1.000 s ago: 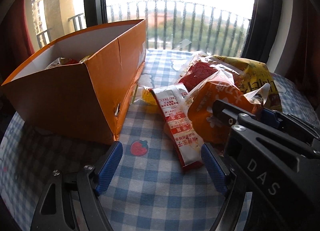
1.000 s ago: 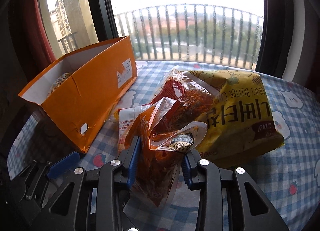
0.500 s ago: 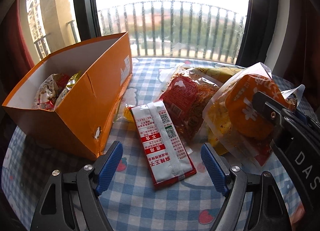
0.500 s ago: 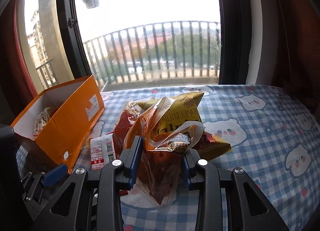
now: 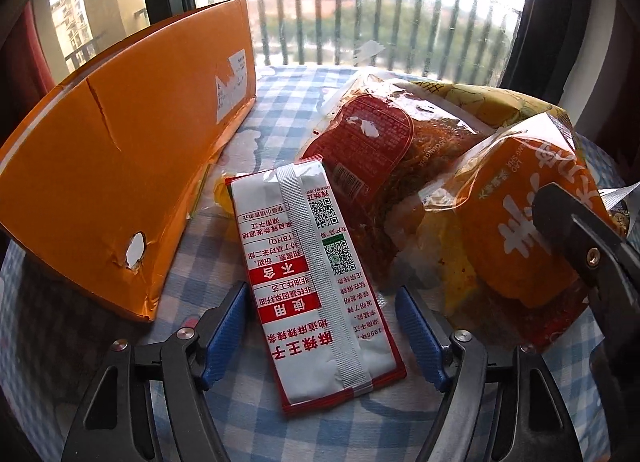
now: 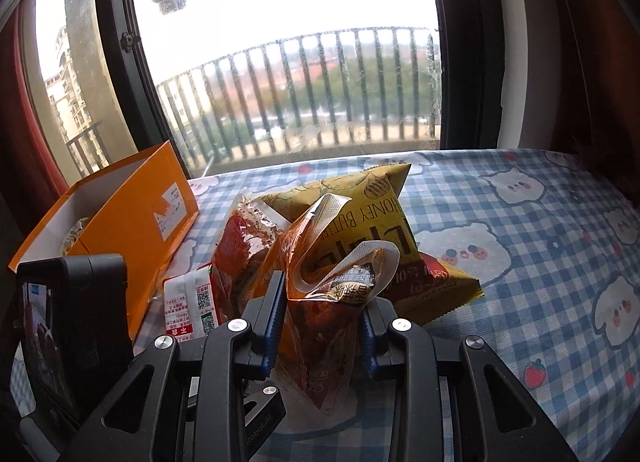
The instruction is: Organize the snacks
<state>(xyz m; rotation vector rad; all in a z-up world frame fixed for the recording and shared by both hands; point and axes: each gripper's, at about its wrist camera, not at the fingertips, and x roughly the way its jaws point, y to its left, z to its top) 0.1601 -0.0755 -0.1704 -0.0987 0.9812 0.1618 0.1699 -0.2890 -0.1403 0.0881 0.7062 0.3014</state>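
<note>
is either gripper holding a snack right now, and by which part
The right gripper pinches the orange snack bag by its crumpled upper end. The left gripper holds nothing; its closing jaws straddle the white-and-red packet.

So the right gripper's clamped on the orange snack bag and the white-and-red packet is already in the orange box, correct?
Not quite. The right gripper does hold the orange snack bag, but the white-and-red packet lies on the checked tablecloth beside the orange box, between the left gripper's fingers; see the left wrist view.

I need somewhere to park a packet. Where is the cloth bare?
The checked cloth lies bare right of the yellow chip bag, out to the table's far and right edges. It is crowded between the orange box and that bag, where packets overlap.
</note>
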